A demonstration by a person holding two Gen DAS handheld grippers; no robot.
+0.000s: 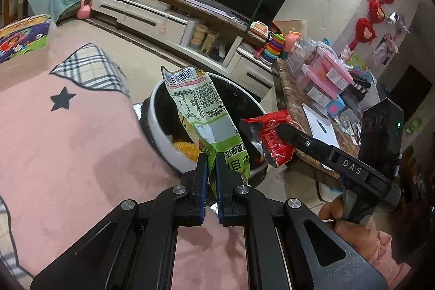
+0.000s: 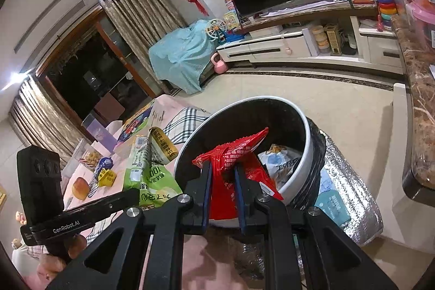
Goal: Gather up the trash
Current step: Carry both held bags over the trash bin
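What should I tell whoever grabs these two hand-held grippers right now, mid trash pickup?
Left hand-held gripper: shut on the green snack wrapper, held in front of the white trash bin.
Right hand-held gripper: shut on the red wrapper, at the bin's mouth.
Done: both wrappers picked up; some trash already lies inside the bin.
Left: release both wrappers into the bin, then check the pink-covered surface, where small yellow packets and other items lie.

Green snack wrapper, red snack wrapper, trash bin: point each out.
green snack wrapper (image 1: 201, 110): left wrist view, printed back panel.
red snack wrapper (image 2: 231, 154): right wrist view, crumpled middle.
trash bin (image 2: 301, 154): right wrist view, white rim.
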